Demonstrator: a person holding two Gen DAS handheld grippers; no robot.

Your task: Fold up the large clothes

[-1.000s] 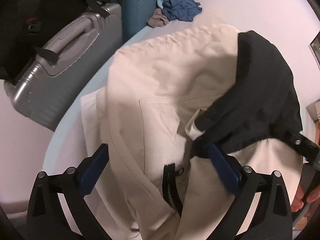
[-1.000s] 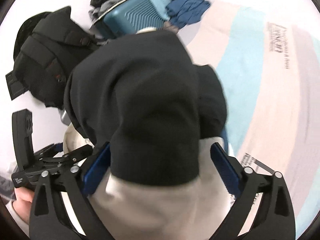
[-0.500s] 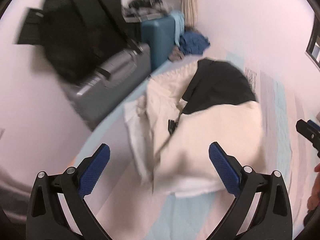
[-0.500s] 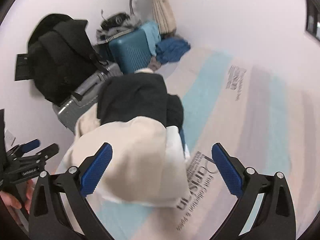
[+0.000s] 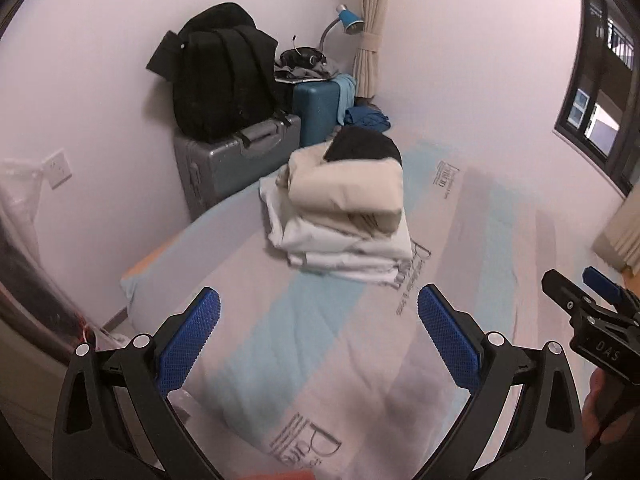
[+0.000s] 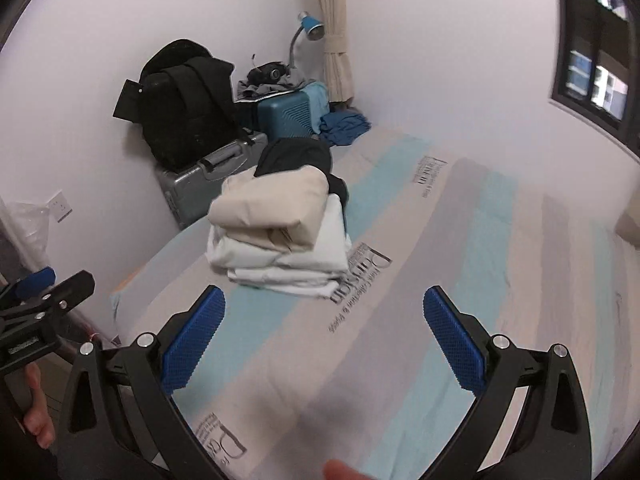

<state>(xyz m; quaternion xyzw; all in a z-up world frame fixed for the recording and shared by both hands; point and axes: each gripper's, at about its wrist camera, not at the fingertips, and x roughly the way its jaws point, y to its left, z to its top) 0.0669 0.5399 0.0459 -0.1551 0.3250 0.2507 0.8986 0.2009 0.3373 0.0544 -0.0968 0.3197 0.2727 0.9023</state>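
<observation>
Above the bed [image 5: 320, 360], both claws gape wide and empty, folded jacket [image 5: 348, 192] beyond.

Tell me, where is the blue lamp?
In the left wrist view the blue lamp is in the far corner, beside the tied curtain and above the teal suitcase.

Both wrist cameras look forward and slightly down across the striped bedspread [image 5: 320, 360] from its near end, well back from the folded clothes stack [image 5: 344, 216] toward the far corner. The left view sits further left, catching the right gripper [image 5: 576, 292] at its right edge; the right view catches the left gripper [image 6: 44, 288] at its left edge. Both share the stack, grey suitcase [image 6: 208, 176] and black backpack [image 5: 220, 68].
</observation>
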